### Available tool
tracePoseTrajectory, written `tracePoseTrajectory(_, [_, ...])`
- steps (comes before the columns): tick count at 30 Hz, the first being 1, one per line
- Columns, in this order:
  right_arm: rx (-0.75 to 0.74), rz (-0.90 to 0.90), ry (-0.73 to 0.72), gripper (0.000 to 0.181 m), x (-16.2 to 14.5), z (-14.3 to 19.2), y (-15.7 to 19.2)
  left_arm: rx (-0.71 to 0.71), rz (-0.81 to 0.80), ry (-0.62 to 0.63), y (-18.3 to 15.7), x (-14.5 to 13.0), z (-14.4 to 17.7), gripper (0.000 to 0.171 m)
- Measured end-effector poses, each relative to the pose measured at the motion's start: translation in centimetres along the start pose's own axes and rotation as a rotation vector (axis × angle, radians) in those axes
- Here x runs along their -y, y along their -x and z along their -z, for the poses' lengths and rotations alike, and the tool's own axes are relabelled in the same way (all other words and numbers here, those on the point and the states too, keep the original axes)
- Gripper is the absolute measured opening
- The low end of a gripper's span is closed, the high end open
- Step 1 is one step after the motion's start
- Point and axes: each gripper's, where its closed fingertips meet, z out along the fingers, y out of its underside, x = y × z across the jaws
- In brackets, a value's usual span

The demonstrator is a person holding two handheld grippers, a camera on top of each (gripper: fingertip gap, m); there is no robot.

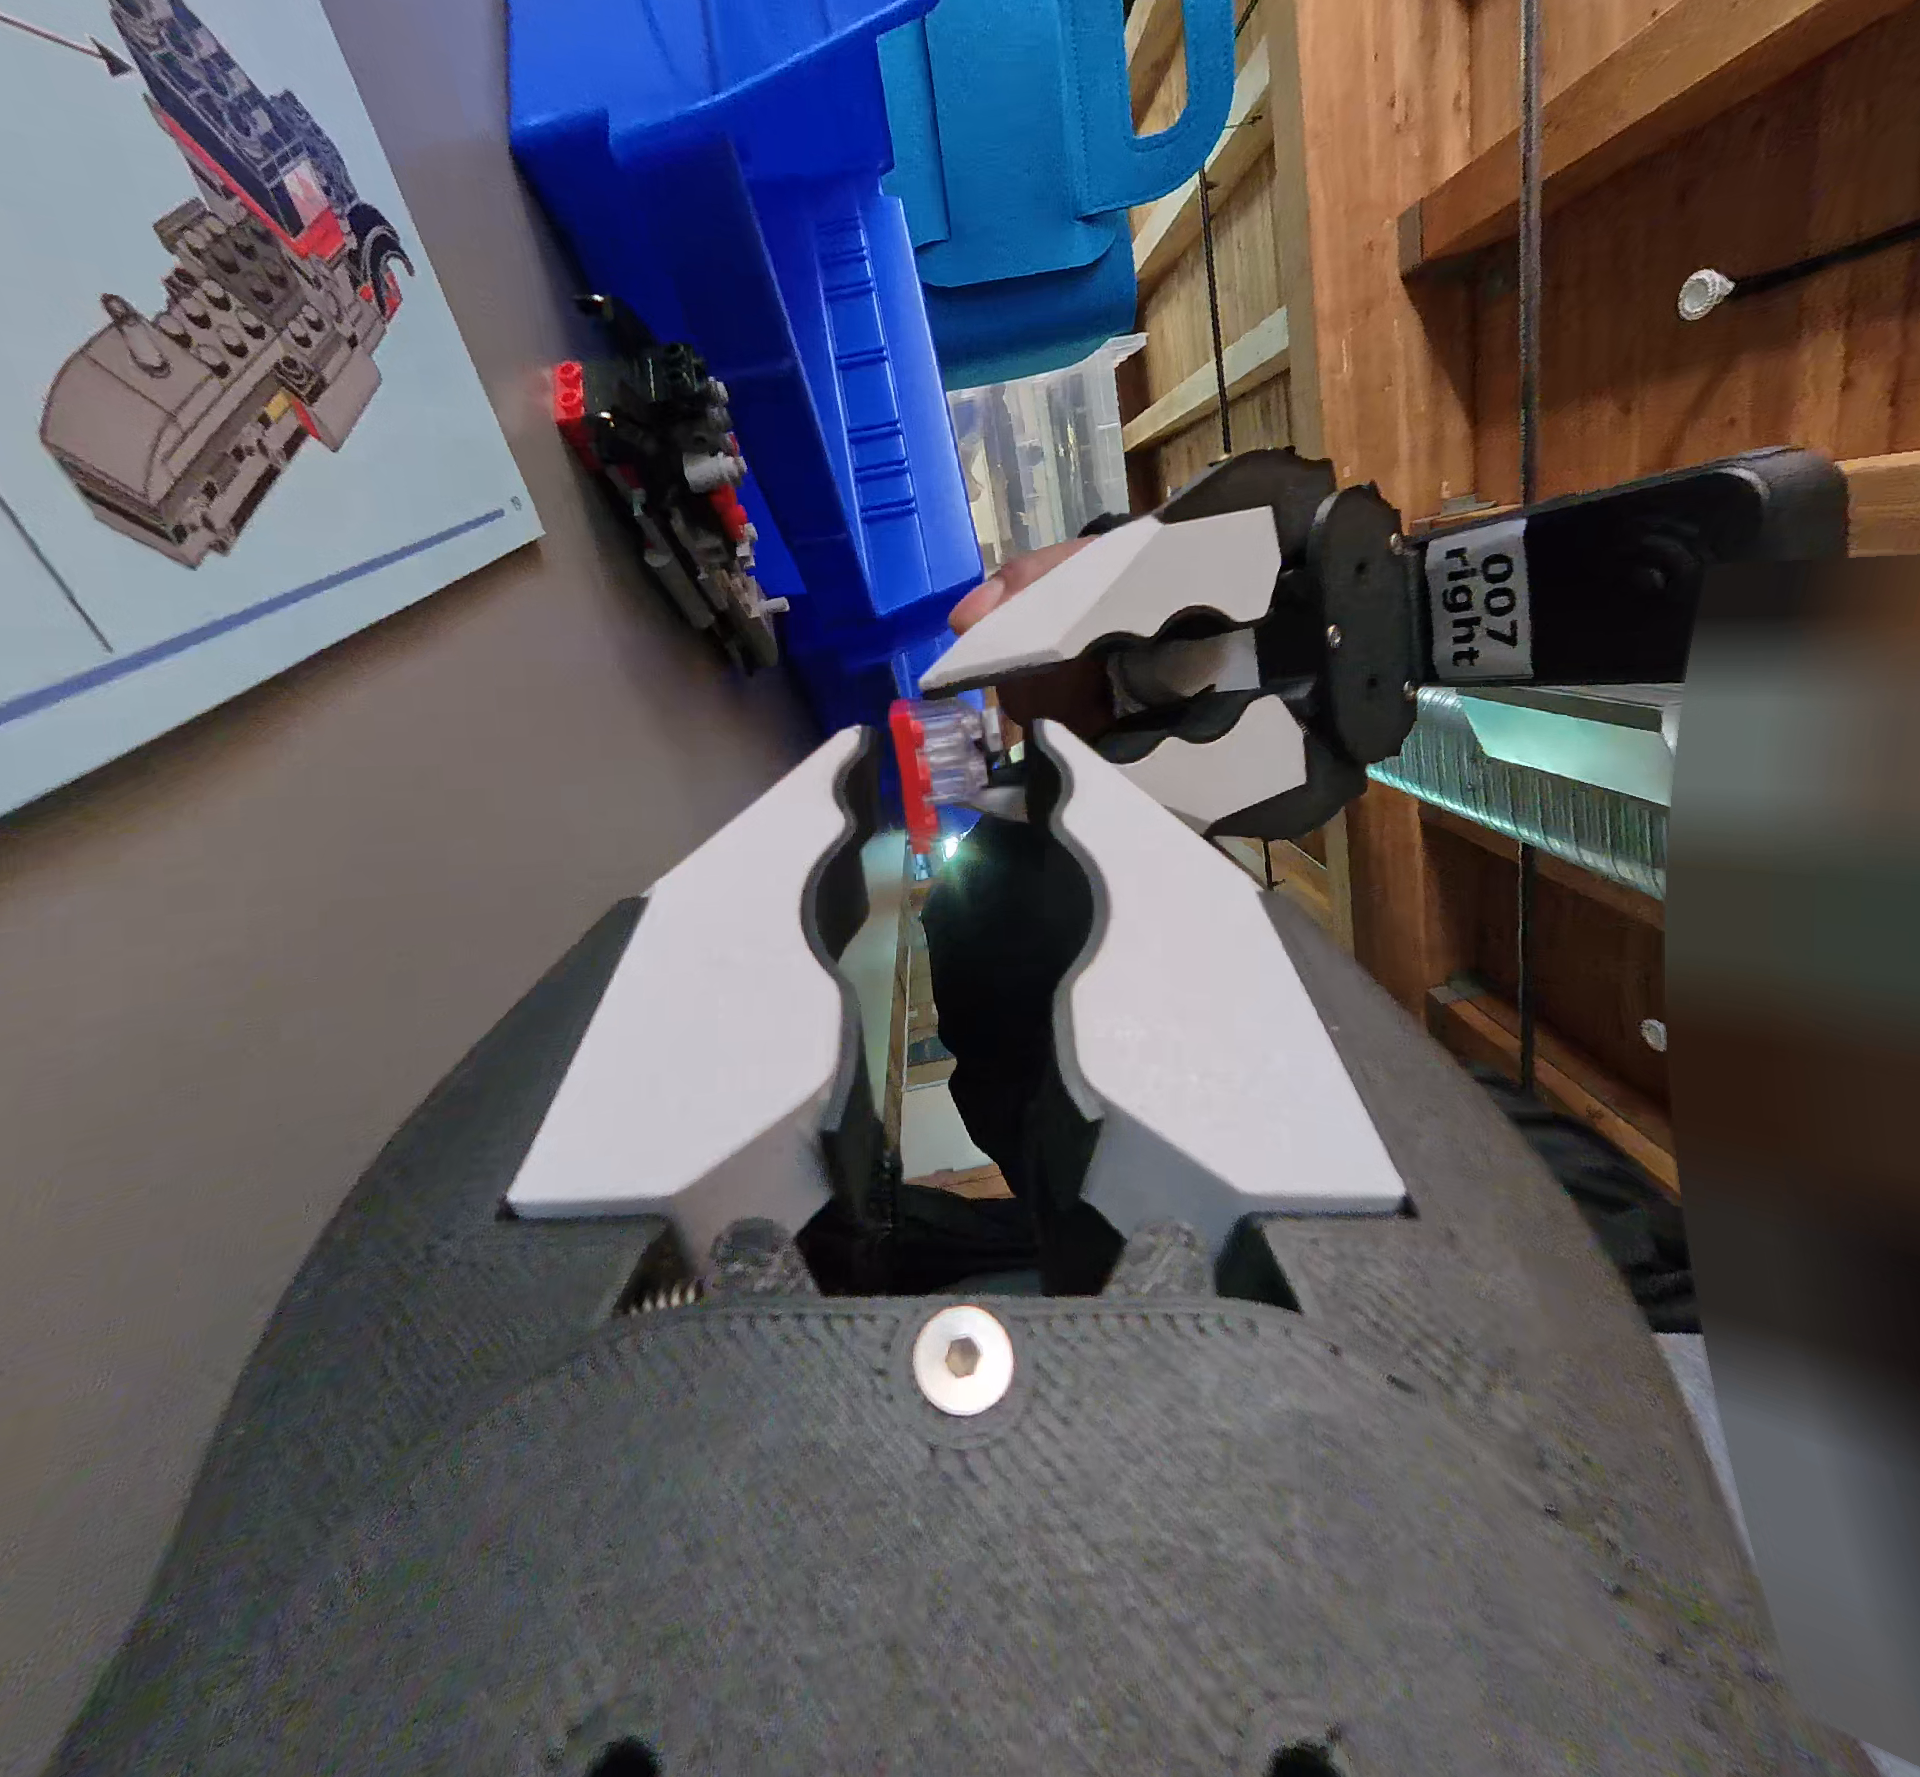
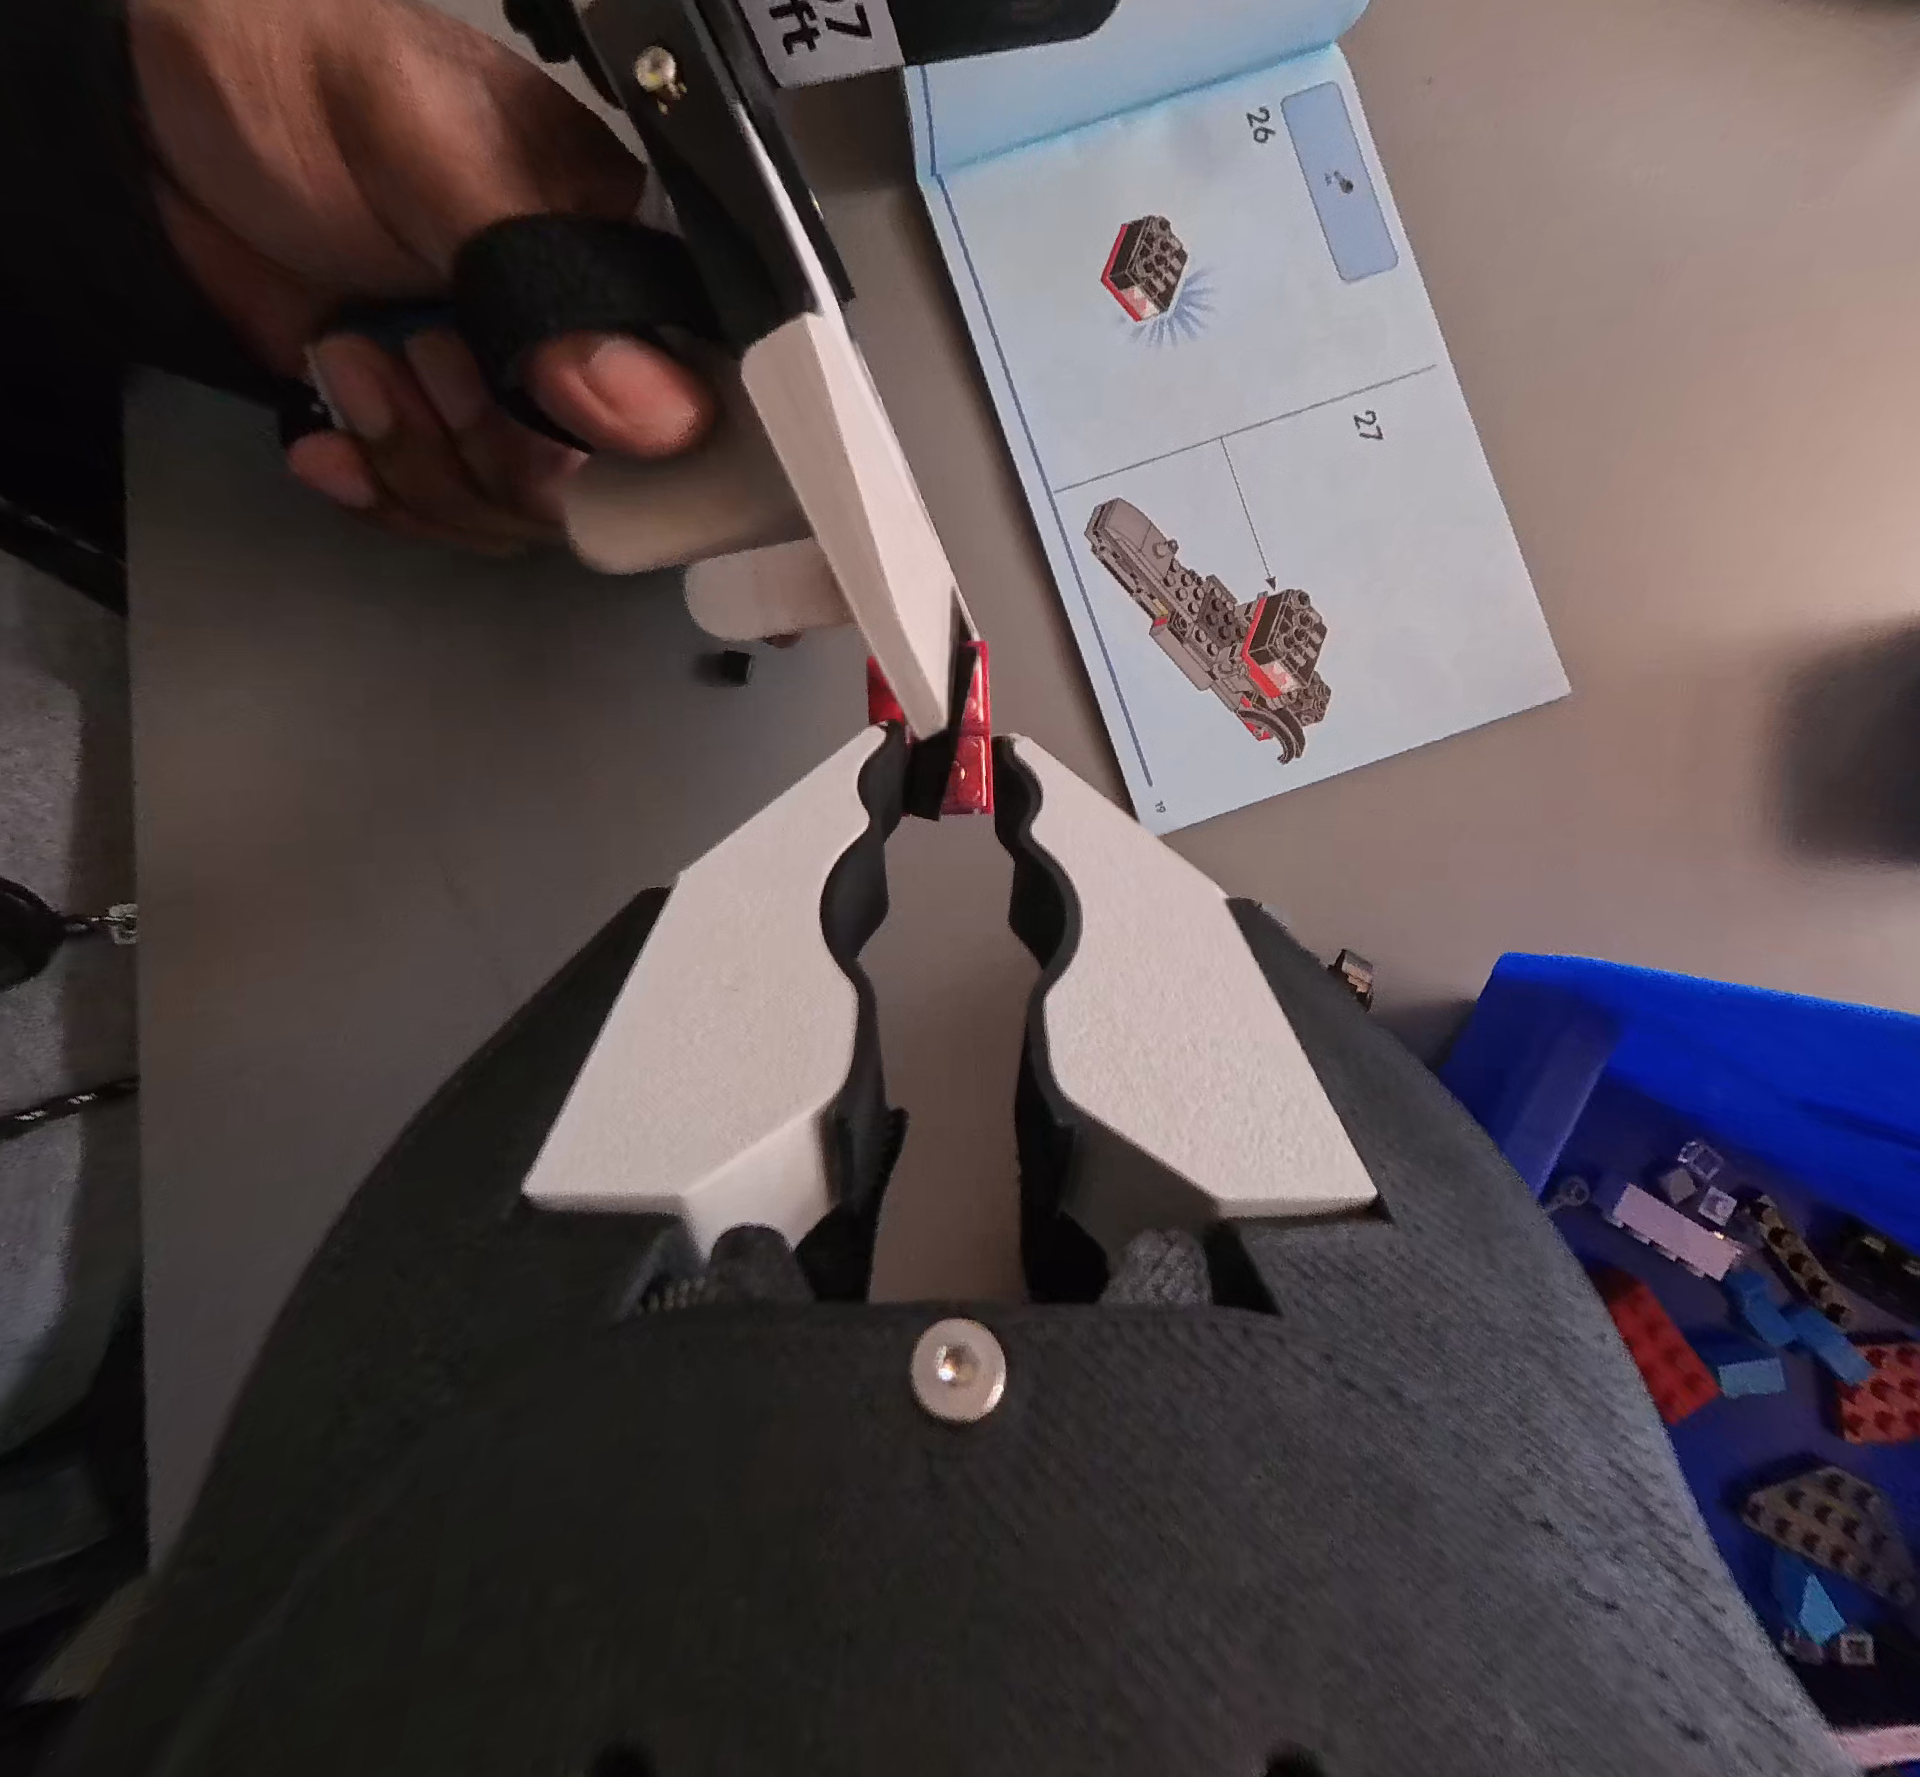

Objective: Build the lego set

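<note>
Hand-held gripper, left: I read its two white fingers as clamped at the tips on a small brick assembly, a red plate with a clear piece on it. The assembly is held in the air above the counter.

Hand-held gripper, right: I see its tips closed on the same small brick assembly, gripping the red and black end. The left unit's fingers cross in from above and meet the assembly at the same place, so both tools hold one item between them. In the left wrist view the right unit enters from the side, its fingertip just beside the clear piece.

A hand in a dark sleeve grips the left unit, one finger through a black strap.

Beyond the tips, an open instruction booklet lies flat on the grey counter, near the held assembly. A partly built dark model with red parts stands on the counter between the booklet and a blue bin. The blue bin contains loose bricks in red, blue, grey and black. Behind the bin I see a wooden wall.
</note>
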Motion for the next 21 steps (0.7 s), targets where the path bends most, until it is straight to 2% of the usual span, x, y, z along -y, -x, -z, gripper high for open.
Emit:
tracePoseTrajectory(3, [0.003, 0.008, -0.014, 0.018, 0.4, 0.0, 0.3, -0.016, 0.001, -0.025, -0.2, 0.1, 0.3, 0.020])
tracePoseTrajectory(14, [-0.020, 0.081, -0.064, 0.018, 2.4, -0.9, 2.2, -0.021, -0.032, -0.109, -1.0, -0.7, 2.8, 0.018])
tracePoseTrajectory(21, [-0.020, 0.094, -0.142, 0.018, 4.7, -2.1, 2.6, -0.045, -0.029, -0.160, -1.4, 0.1, 5.2, 0.018])
